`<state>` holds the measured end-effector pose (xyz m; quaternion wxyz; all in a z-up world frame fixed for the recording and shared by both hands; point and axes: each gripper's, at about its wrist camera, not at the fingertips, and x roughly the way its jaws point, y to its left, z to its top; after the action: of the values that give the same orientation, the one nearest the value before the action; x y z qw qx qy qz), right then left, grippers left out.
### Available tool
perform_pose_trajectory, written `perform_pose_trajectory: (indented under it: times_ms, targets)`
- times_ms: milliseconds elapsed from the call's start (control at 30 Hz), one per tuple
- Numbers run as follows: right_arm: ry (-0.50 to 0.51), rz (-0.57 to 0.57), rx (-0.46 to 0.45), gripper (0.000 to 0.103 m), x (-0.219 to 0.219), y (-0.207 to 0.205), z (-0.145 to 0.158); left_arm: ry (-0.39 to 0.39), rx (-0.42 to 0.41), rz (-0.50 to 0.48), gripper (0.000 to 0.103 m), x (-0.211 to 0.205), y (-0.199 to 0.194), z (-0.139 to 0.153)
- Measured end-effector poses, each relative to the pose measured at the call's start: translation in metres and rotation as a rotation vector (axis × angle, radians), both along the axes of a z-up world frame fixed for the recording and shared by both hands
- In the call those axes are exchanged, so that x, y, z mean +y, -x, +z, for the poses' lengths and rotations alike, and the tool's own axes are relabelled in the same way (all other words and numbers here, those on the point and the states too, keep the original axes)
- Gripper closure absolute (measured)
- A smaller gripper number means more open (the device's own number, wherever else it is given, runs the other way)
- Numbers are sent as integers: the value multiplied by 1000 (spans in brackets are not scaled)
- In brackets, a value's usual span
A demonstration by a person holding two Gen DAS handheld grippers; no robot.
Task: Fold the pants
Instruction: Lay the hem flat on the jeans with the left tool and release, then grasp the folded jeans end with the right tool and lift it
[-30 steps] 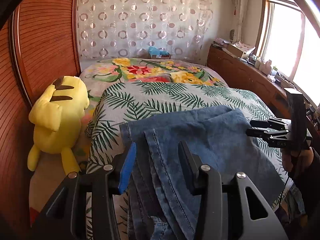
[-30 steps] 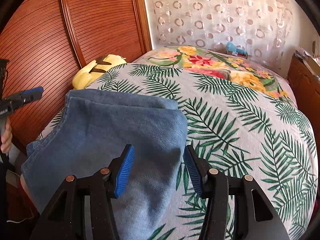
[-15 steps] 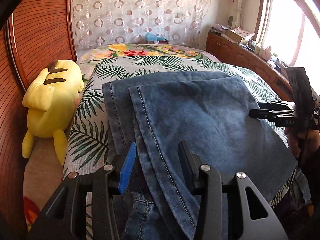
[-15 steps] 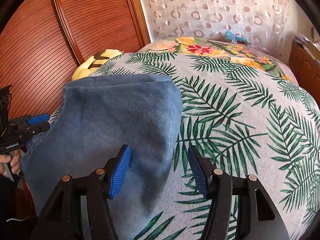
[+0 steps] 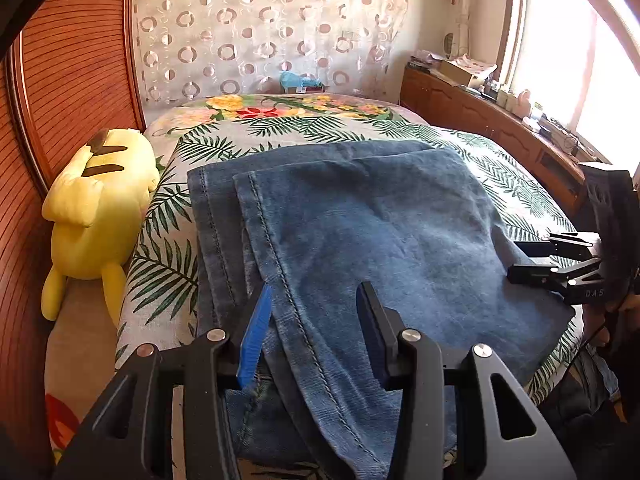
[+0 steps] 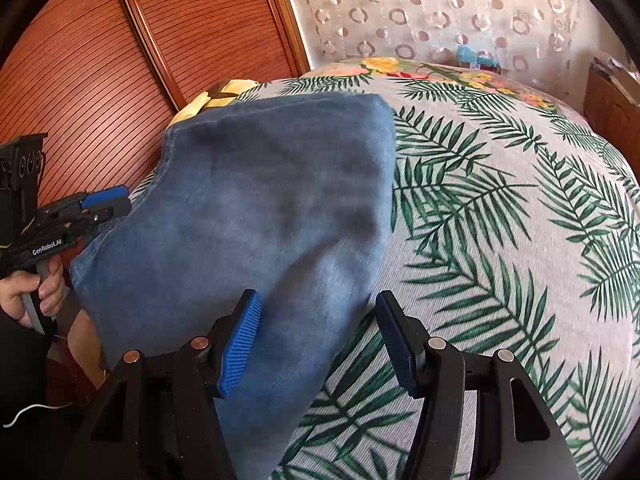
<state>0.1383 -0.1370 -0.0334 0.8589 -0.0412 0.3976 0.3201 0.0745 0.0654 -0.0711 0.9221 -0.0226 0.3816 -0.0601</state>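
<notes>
The blue denim pants [image 5: 360,240] lie folded on the bed [image 6: 500,220], near its front edge, one layer over another so that two stitched hems run side by side along the side facing the yellow plush toy [image 5: 96,216]. The near end of the pants hangs over the bed's front edge.

The left gripper [image 5: 312,332] hovers over the hemmed side of the pants, its blue pad [image 5: 254,336] and black pad apart, with the stitched edge of the top layer running between them; neither pad presses on the cloth, so it is released. In the right wrist view a hand [image 6: 36,292] holds its handle.

The right gripper [image 6: 316,344] is over the pants' opposite side edge, one pad above the denim and the other above the bed cover's palm-leaf print. Its jaws stand wide and grasp nothing.

The plush toy lies beside the bed against the slatted wooden wall [image 5: 68,80]. Beyond the bed's far end hangs a curtain [image 5: 260,28] with ring patterns.
</notes>
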Motion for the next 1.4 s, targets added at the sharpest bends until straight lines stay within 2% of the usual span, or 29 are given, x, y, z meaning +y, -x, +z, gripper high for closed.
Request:
perform_pose_trajectory:
  times_ms: [167, 233, 267, 300, 367, 567, 733, 933, 1200, 1400]
  targets:
    - [5, 3, -11, 42, 0, 10, 0, -10, -3, -8, 57, -7, 4, 1]
    - [5, 3, -14, 46, -1, 12, 0, -14, -5, -5, 36, -8, 5, 0]
    - [1, 9, -11, 52, 0, 13, 0, -8, -15, -2, 19, -8, 6, 0]
    - [-6, 16, -6, 54, 1, 13, 1, 0, -22, -2, 19, -8, 7, 0]
    - [-15, 32, -7, 72, 1, 14, 2, 12, -14, -8, 19, -9, 8, -2]
    - [-37, 20, -35, 93, -2, 19, 5, 22, -21, -17, 19, -14, 20, -6]
    - [-90, 39, -81, 98, -6, 30, 23, 8, 2, 19, 19, -5, 25, -18]
    - [-115, 113, -148, 98, 12, 39, 56, 26, -52, 80, 19, 20, 38, 5]
    - [-108, 243, -217, 99, 75, 36, 88, 14, -141, 190, 19, 66, 60, 40]
    - [-123, 340, -172, 99, 131, 18, 76, 10, -186, 262, 19, 97, 79, 53]
